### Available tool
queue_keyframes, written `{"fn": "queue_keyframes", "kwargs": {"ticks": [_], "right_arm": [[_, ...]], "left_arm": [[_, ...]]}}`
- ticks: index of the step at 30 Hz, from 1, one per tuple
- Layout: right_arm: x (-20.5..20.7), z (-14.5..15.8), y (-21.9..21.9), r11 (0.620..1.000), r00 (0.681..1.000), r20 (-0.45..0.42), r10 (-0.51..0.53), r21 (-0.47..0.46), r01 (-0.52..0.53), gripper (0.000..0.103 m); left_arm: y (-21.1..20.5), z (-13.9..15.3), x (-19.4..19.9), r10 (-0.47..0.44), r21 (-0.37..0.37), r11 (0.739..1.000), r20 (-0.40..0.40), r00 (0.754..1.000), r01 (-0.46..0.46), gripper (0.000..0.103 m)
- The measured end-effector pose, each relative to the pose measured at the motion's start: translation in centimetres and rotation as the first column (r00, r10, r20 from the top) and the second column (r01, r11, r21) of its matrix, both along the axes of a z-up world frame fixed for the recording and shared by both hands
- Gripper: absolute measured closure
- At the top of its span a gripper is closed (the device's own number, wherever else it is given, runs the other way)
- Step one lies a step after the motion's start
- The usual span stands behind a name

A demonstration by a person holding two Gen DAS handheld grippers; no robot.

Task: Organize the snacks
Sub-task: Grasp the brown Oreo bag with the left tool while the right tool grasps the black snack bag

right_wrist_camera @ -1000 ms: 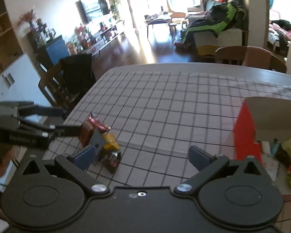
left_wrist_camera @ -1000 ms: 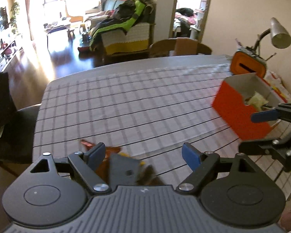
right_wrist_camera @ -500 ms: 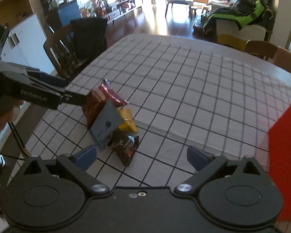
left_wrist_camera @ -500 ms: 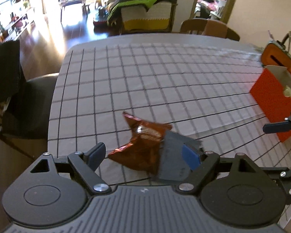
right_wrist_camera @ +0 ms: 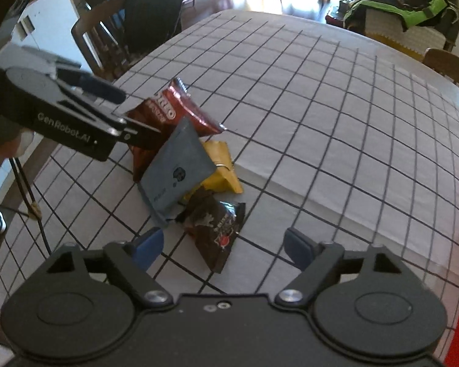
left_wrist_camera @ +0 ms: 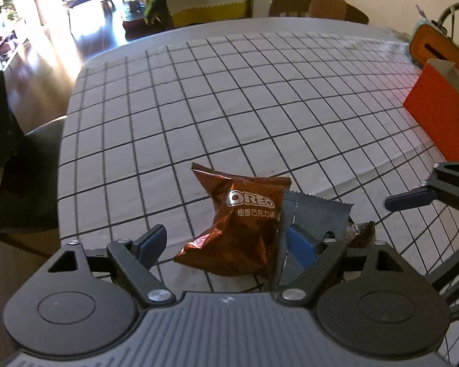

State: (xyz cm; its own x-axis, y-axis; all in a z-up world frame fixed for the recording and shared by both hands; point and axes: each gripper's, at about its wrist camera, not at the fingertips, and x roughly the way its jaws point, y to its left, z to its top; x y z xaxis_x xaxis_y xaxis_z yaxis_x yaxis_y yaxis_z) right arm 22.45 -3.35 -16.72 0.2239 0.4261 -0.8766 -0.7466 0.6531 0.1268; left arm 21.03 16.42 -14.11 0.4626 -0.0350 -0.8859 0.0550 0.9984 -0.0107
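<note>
The left gripper has its jaws spread wide around a brown Oreo packet, which lies between them without either pad pressing on it; the right-hand pad sits against or just in front of a grey packet that leans on the Oreo one. The right gripper is closing its jaws, and a dark packet lies between them, not yet pinched. Behind it a yellow packet is tucked under the grey one (the four snacks form one small heap, all touching). They rest on the desk, covered in a white cloth with a black grid. Well apart from the heap, toward the desk's far right edge, stands an open orange box.
</note>
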Motion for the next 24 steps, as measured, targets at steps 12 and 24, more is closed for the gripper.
{"fn": "queue_keyframes", "kwargs": {"ticks": [12, 24], "right_arm": [[0.5, -1.5, 1.7, 1.000, 1.000, -0.015, 0.021, 0.010, -0.021, 0.039], [0.2, -1.0, 0.8, 0.998, 1.000, -0.012, 0.021, 0.054, -0.020, 0.067]], "left_arm": [[2.0, -1.3, 1.4, 0.016, -0.152, 0.988, -0.061, 0.998, -0.025, 0.021], [2.1, -1.1, 0.2, 0.040, -0.157, 0.986, -0.052, 0.998, -0.047, 0.058]]}}
